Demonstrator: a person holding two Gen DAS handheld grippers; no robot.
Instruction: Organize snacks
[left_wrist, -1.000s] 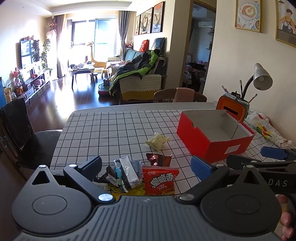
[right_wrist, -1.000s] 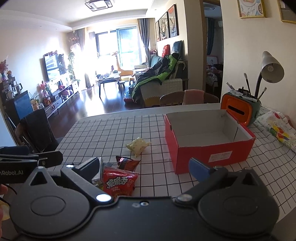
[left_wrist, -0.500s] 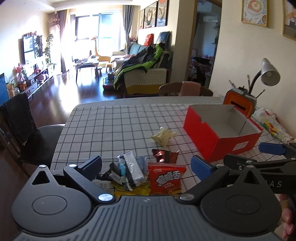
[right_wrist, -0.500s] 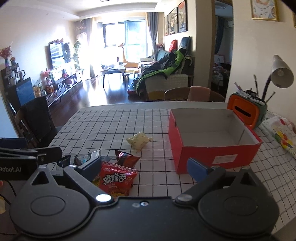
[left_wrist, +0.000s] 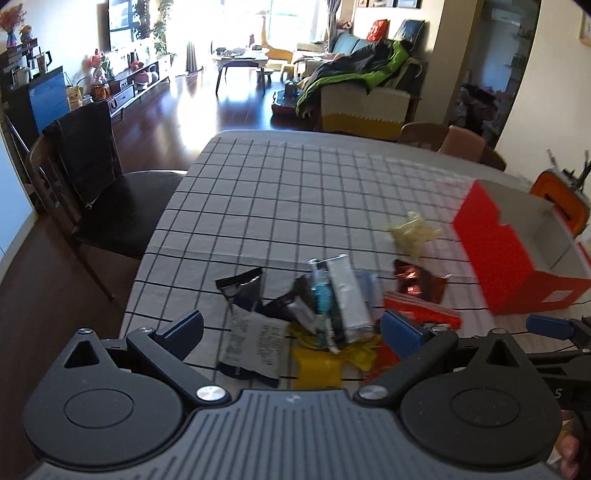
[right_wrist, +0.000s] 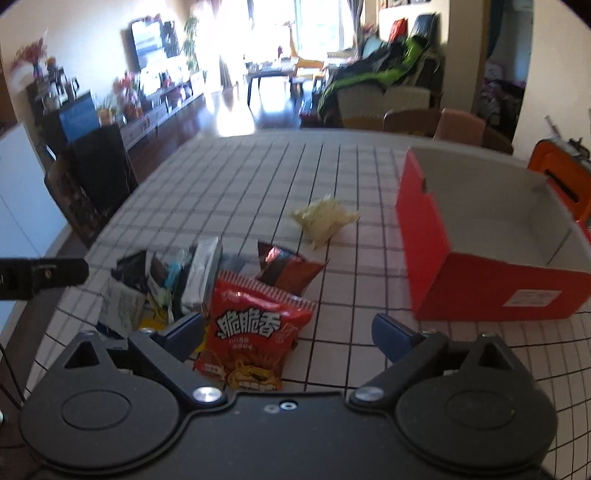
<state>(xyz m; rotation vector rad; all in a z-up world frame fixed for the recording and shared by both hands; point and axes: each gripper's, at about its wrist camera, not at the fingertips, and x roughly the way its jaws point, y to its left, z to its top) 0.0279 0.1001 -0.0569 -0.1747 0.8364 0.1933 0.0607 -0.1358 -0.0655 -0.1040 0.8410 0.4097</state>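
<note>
Plainly, we hold both sets of jaws spread and grasping nothing: our left gripper (left_wrist: 291, 326) hangs over the heap of snack packets (left_wrist: 325, 306) at the near edge of the bench (left_wrist: 280, 192), our right gripper (right_wrist: 288, 330) over the red chip bag (right_wrist: 255, 328). Beyond lie a dark red packet (right_wrist: 286, 267) and a pale yellow packet (right_wrist: 325, 219), beside the open red box (right_wrist: 491, 236).

A dark polished wood floor (left_wrist: 122, 110) is lit by strong glare from the far window (left_wrist: 291, 14), with a dark chair (left_wrist: 96, 192) beside the checked counter (left_wrist: 280, 192), a jacket-draped sofa (left_wrist: 365, 92), a coffee table (left_wrist: 240, 59) and a television (right_wrist: 151, 37) noted beyond.
</note>
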